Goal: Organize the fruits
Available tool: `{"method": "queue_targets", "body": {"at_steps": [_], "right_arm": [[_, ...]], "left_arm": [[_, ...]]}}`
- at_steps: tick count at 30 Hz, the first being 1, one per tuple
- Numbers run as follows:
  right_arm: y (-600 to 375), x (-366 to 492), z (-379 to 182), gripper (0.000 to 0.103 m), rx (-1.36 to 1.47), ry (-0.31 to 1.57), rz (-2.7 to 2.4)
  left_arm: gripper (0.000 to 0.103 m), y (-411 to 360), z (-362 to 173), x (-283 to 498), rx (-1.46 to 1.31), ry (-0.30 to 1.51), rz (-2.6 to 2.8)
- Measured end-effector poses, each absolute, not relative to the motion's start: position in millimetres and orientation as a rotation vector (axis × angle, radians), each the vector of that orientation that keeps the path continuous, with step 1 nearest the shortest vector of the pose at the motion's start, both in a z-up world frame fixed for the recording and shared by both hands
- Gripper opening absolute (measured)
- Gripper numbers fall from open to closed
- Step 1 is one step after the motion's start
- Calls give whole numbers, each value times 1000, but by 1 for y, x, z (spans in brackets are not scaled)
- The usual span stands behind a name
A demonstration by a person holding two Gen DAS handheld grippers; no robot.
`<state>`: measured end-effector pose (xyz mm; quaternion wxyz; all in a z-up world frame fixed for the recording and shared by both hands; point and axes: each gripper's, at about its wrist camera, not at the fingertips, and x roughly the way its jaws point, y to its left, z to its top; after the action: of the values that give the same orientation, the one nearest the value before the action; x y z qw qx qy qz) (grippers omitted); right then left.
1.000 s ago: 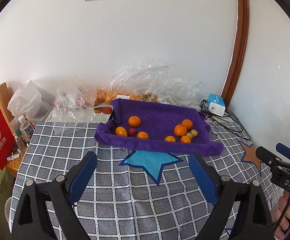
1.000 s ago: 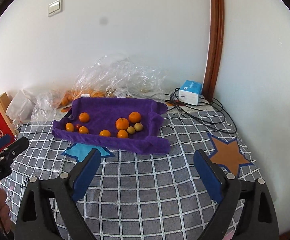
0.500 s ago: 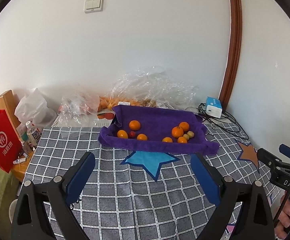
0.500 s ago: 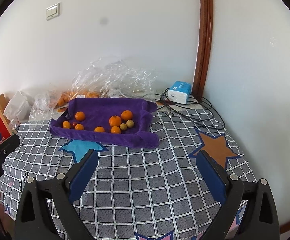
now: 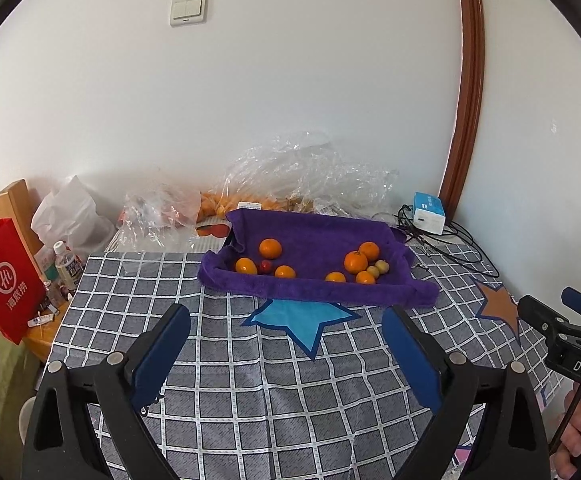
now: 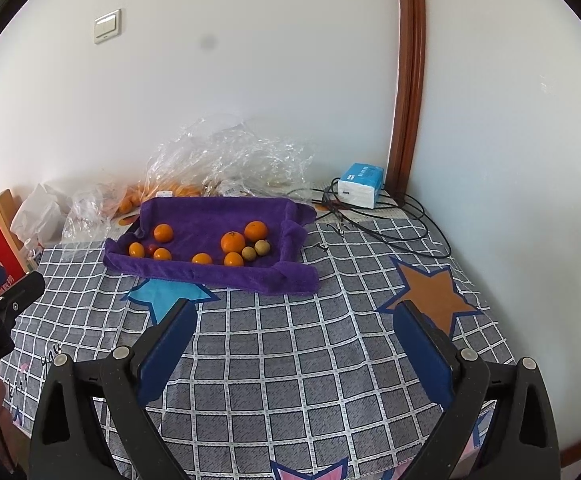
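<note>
Ten small fruits (image 6: 232, 241) in purple cloth-lined tray (image 6: 210, 272); both grippers' fingers (image 5: 410, 354) spread, empty.

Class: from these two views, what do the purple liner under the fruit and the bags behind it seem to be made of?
Purple liner: looks like soft matte towel cloth, with fuzzy pile and floppy folded edges, probably microfibre or terry. Bags: thin clear plastic film, glossy and crinkled, with orange fruit showing through.

Fruits (image 5: 318, 266) lie in towel-lined tray (image 5: 322, 292) at table's (image 5: 250, 380) far side; plastic bags (image 5: 302, 176) behind tray.
</note>
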<state>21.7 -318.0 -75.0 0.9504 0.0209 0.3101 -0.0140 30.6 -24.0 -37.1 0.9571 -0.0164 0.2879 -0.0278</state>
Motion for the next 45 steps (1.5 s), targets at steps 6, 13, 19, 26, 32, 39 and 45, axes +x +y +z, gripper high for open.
{"method": "queue_targets", "body": {"at_steps": [6, 13, 19, 26, 32, 39, 45], "right_arm": [[-318, 20, -75, 98, 46, 630, -34], [-316, 19, -74, 98, 39, 628, -34], [-314, 20, -73, 98, 32, 628, -31], [-313, 20, -73, 98, 32, 630, -30], [-311, 20, -72, 98, 29, 627, -27], [-310, 20, -72, 98, 28, 628, -25], [-308, 19, -72, 98, 21, 627, -25]], "left_arm": [[97, -23, -37, 30, -34, 587, -47], [97, -21, -36, 29, -38, 584, -46], [97, -21, -36, 28, -36, 585, -43], [97, -19, -35, 27, -42, 582, -39], [97, -18, -34, 26, -45, 578, -39], [97, -16, -33, 25, -49, 579, -35], [97, -16, -33, 24, -49, 577, -33]]}}
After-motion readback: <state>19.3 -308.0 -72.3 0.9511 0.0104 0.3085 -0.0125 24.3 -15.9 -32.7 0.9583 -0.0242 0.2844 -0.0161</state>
